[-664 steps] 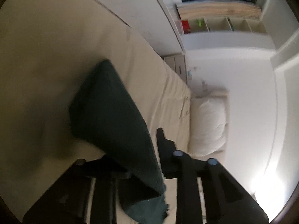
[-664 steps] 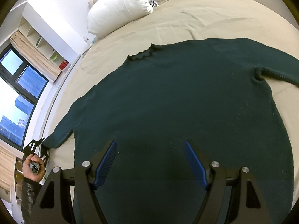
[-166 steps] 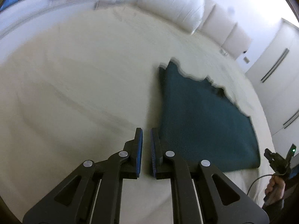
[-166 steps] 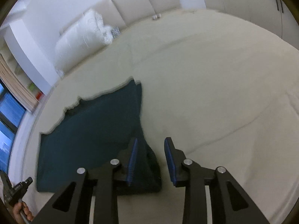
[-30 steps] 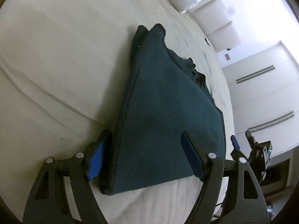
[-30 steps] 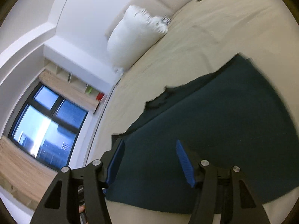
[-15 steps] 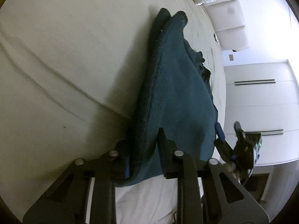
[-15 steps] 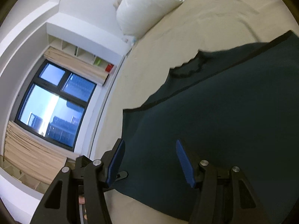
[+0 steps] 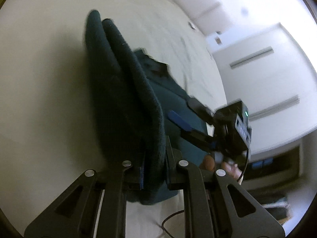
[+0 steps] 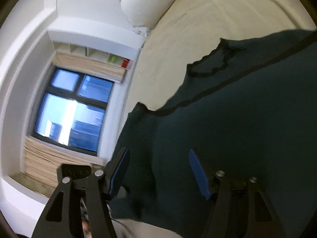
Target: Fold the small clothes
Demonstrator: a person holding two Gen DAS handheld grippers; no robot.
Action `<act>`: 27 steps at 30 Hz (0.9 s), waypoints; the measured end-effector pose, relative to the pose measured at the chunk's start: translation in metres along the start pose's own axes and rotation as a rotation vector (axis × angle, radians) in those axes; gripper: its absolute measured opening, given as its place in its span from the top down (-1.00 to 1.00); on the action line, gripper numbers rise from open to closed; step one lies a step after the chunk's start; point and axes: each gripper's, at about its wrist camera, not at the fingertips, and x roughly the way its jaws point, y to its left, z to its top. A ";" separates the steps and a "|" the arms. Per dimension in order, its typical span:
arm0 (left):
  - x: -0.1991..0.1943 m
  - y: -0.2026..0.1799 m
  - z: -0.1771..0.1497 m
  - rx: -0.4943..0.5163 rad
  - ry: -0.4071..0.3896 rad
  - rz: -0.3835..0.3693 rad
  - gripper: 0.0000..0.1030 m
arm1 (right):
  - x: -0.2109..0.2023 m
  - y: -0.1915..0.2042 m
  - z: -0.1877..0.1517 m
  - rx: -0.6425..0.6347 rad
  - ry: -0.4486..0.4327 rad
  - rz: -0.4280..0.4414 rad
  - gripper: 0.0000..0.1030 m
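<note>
A dark green sweater, folded into a narrow stack, lies on the cream bed sheet. My left gripper is shut on the near left edge of the sweater and lifts that thick edge off the bed. In the right wrist view the same sweater fills the lower right. My right gripper is open, its blue pads spread over the near edge of the cloth, holding nothing. It also shows in the left wrist view, just right of the lifted edge.
A white pillow lies at the head of the bed. A window and a shelf with small items are on the left wall. White wardrobe doors stand beyond the bed's far side.
My left gripper has closed on the sweater's near edge and raised it. My right gripper has stayed open and come closer over the cloth.
</note>
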 end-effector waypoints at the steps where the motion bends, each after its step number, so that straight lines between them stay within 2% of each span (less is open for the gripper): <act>1: 0.012 -0.013 -0.004 0.030 0.013 -0.001 0.75 | -0.004 -0.004 0.004 0.017 -0.003 0.014 -0.37; 4: 0.051 -0.035 -0.009 0.080 0.064 -0.004 0.75 | -0.017 -0.023 0.016 0.050 0.000 0.016 -0.41; 8: 0.094 -0.038 -0.025 0.093 0.127 0.026 0.75 | -0.026 -0.040 0.027 0.079 0.014 0.029 -0.37; 14: 0.089 -0.043 -0.037 0.146 0.127 0.062 0.75 | -0.002 -0.026 0.040 0.018 0.070 -0.013 -0.33; 17: 0.098 -0.058 -0.036 0.175 0.135 0.087 0.75 | 0.009 -0.014 0.045 -0.025 0.072 -0.058 -0.02; 19: 0.097 -0.064 -0.039 0.189 0.138 0.093 0.75 | 0.010 -0.009 0.048 -0.059 0.066 -0.112 0.38; 21: 0.093 -0.067 -0.042 0.200 0.141 0.092 0.75 | 0.003 -0.006 0.049 -0.086 0.049 -0.151 0.70; 27: 0.105 -0.099 -0.049 0.241 0.174 0.043 0.75 | -0.052 -0.013 0.050 -0.107 -0.022 -0.226 0.74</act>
